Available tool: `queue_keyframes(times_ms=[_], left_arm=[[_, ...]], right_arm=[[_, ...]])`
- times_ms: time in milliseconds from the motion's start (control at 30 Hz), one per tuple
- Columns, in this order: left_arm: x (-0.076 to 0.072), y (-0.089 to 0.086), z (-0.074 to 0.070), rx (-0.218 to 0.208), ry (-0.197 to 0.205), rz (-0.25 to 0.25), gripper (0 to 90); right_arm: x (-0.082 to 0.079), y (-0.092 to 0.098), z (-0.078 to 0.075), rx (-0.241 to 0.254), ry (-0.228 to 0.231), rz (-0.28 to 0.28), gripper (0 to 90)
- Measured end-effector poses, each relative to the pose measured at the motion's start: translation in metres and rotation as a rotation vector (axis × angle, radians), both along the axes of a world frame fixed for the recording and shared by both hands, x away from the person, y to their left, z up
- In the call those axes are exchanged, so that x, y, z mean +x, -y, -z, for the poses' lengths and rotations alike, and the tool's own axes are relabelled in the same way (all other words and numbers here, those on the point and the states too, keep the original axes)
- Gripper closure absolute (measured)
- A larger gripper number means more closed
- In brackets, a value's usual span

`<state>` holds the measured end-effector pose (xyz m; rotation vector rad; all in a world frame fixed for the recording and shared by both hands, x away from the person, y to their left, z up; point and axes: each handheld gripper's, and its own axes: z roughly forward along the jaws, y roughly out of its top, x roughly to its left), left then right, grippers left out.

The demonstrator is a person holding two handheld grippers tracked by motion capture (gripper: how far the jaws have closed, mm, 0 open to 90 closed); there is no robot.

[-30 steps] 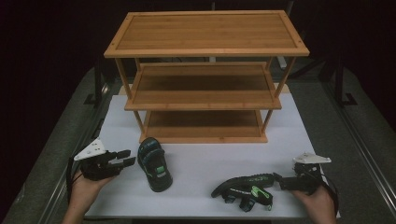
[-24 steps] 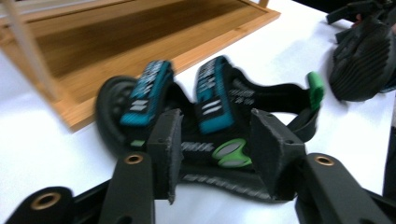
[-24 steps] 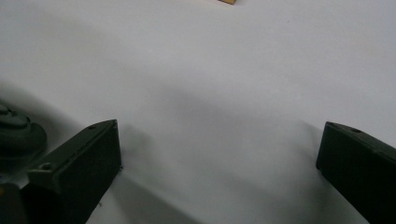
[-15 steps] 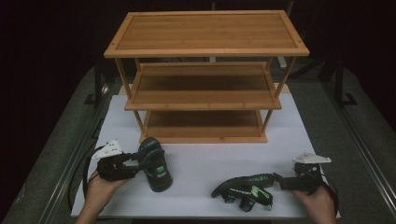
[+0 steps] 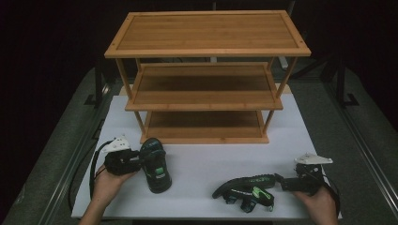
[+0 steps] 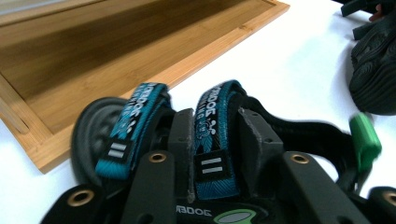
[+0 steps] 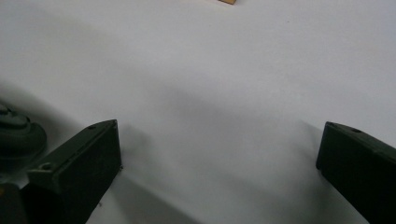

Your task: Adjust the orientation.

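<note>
Left gripper [image 5: 136, 161] is right up against the heel end of the upright sandal [image 5: 155, 164]. In the left gripper view its jaws sit either side of one blue webbing strap [image 6: 212, 140], squeezed in on it, so it looks clamped on that strap. A second blue strap [image 6: 130, 130] sits just beside it, outside the jaws.

Right gripper [image 5: 281, 182] is down at the near right of the table, jaws spread wide with nothing between them. In the right gripper view you just see the bare white sheet [image 7: 210, 84] between the two black jaws. Its tips are near the heel of the other sandal [image 5: 245, 190], which lies on its side with green bits showing; can't tell if they touch.

Both sandals are on the white sheet, well apart from each other, the upright one near the left front foot of the bamboo rack [image 5: 206, 51]. The rack has three shelves and stands at the far side of the sheet. The left hand [image 5: 107, 180] and right hand [image 5: 319, 204] come in from the bottom edge.
</note>
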<state>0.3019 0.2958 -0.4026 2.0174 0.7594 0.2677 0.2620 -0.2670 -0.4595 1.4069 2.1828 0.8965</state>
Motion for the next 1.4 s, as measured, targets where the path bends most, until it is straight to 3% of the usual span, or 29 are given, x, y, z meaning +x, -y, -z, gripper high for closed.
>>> queue_keyframes(times_ms=[200,433,600,900,1067,1133,1300,1367,1400], left_arm=[[0.0,0.003,-0.009,0.008,0.028,0.037,70.0],[0.011,0.026,-0.02,-0.03,0.051,0.161,70.0],[0.018,0.048,-0.02,-0.045,0.046,0.228,70.0],[0.029,0.085,-0.01,-0.024,0.037,0.336,70.0],[0.03,0.092,-0.001,-0.018,0.007,0.362,69.9],[0.031,0.091,0.001,-0.034,0.001,0.358,69.8],[0.03,0.089,0.001,-0.027,0.001,0.349,67.7],[0.03,0.087,0.0,-0.036,0.001,0.333,56.6],[0.03,0.086,-0.001,-0.035,0.002,0.331,56.6]], right_arm=[[0.0,0.0,0.0,0.0,-0.001,0.0,0.0],[0.0,0.0,0.0,0.001,-0.001,0.0,0.0],[0.0,0.0,0.0,0.001,0.0,0.0,0.0],[0.0,0.0,0.0,0.0,0.0,-0.001,0.0],[0.0,0.0,0.0,0.001,0.0,0.0,0.0],[0.0,0.0,0.0,0.001,0.0,0.0,0.0],[0.0,0.0,0.0,0.0,-0.001,0.0,0.0],[0.0,0.0,0.0,0.001,-0.002,0.001,0.0],[0.0,0.0,0.0,0.001,-0.002,0.001,0.0]])
